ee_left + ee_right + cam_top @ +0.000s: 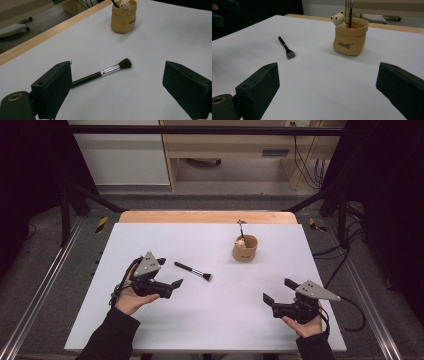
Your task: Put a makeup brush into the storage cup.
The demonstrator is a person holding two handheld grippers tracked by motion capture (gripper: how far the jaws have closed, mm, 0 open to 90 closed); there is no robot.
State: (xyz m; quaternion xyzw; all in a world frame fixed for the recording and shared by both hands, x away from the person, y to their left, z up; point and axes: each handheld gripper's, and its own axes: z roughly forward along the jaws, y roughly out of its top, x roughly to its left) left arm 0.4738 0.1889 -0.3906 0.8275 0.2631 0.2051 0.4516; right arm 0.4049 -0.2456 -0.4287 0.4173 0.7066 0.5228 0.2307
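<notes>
A black makeup brush (193, 270) (103, 72) (286, 47) lies flat on the white table (210, 320), bristles toward the right in the high view. A tan sack-shaped cup (245, 248) (123, 18) (350, 40) with a small bear on its rim stands at the far right and holds a thin dark stick. My left gripper (170, 273) (117, 87) is open, low over the table just left of the brush handle. My right gripper (277, 291) (327, 92) is open near the front right, with nothing between its jaws.
The table's wooden far edge (207, 216) runs behind the cup. Black frame posts (65, 205) stand at both sides, and cables (345, 265) lie on the floor to the right. A wooden cabinet (225, 145) stands beyond the table.
</notes>
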